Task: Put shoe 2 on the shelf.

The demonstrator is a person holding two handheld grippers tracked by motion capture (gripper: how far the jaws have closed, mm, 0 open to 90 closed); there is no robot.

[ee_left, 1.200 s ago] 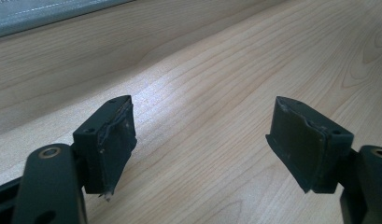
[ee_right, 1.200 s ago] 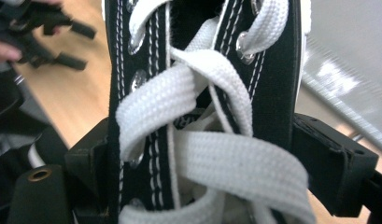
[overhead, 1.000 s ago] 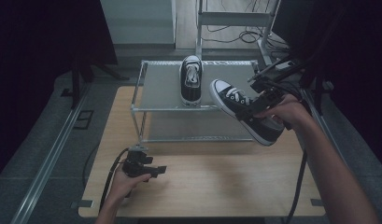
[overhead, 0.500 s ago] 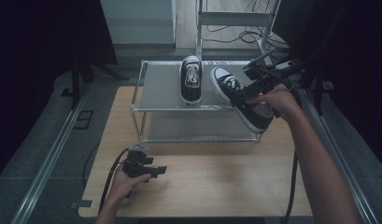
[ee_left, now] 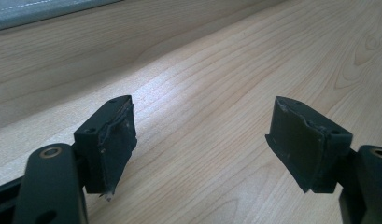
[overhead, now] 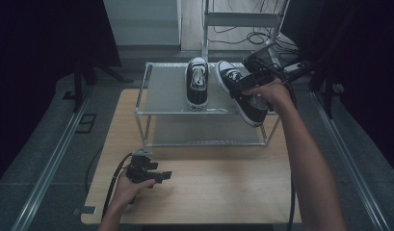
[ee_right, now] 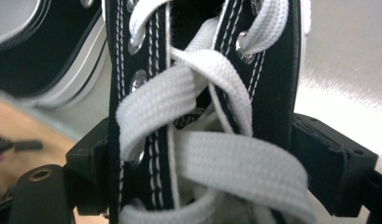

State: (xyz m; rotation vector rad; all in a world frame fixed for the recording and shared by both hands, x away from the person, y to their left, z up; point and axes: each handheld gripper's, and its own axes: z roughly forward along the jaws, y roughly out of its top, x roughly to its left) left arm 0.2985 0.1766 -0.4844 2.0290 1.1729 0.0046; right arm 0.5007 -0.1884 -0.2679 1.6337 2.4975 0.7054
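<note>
A black sneaker with white laces (overhead: 197,82) stands on the top shelf of a metal rack (overhead: 161,96). A second matching sneaker (overhead: 240,94) is held tilted over the shelf's right part, toe toward the back. My right gripper (overhead: 252,84) is shut on this sneaker; in the right gripper view its jaws squeeze the laced upper (ee_right: 202,121) from both sides. My left gripper (overhead: 158,177) rests low on the wooden table (overhead: 218,187) near the front left. Its pads (ee_left: 300,140) stand wide apart with bare wood between them.
The rack has a lower shelf (overhead: 204,132) and stands on the table's far half. Floor rails (overhead: 45,163) run along both sides of the table. Cables (overhead: 255,36) lie on the floor behind the rack.
My right gripper has carried the second sneaker up and to the left, from beside the rack's right end to over the top shelf. The left gripper has stayed put.
</note>
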